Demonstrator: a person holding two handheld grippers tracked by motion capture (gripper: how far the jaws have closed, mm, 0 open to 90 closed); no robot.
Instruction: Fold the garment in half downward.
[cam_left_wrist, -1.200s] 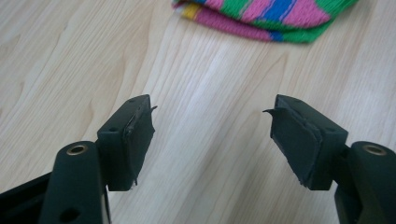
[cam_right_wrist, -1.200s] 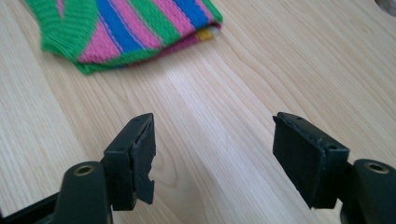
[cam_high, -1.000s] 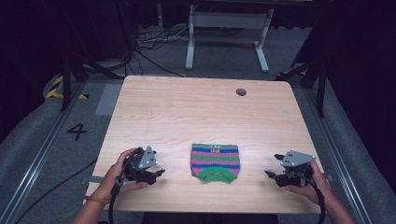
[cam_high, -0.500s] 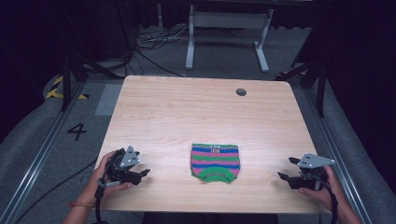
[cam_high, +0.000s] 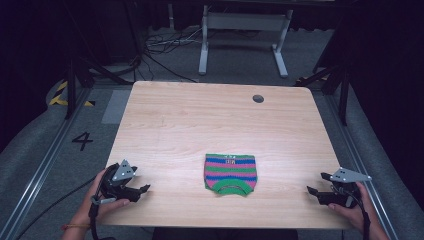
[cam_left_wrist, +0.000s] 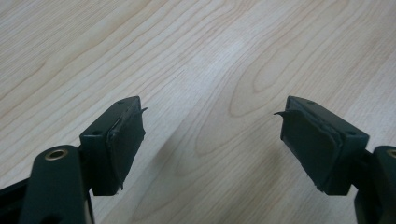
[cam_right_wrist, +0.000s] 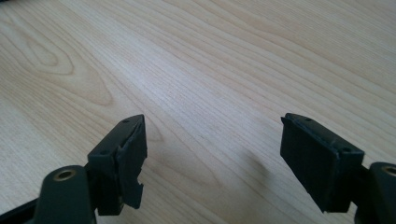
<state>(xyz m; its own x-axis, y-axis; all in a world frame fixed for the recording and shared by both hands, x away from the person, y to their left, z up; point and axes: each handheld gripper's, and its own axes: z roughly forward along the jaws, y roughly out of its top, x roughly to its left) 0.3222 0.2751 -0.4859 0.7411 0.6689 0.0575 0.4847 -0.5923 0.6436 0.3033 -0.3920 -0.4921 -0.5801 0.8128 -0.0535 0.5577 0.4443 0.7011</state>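
A small striped knitted garment (cam_high: 230, 173), in pink, green and blue bands, lies flat near the front middle of the wooden table (cam_high: 215, 120). My left gripper (cam_high: 141, 191) rests at the front left corner, held by a hand, jaws wide apart over bare wood. In the left gripper view the left gripper (cam_left_wrist: 210, 116) holds nothing. My right gripper (cam_high: 317, 185) sits at the front right corner, open as well. The right gripper view shows the right gripper (cam_right_wrist: 212, 123) with bare tabletop between its pads. Both grippers stand well apart from the garment.
A round dark hole (cam_high: 258, 98) sits near the table's far right. Beyond the far edge stands a grey metal frame (cam_high: 242, 35) with cables on the floor. A number 4 (cam_high: 82, 140) is marked on the floor at the left, beside rails.
Both grippers have drawn away from the garment, the left one outward to the left corner, the right one outward to the right corner. The garment has not moved.
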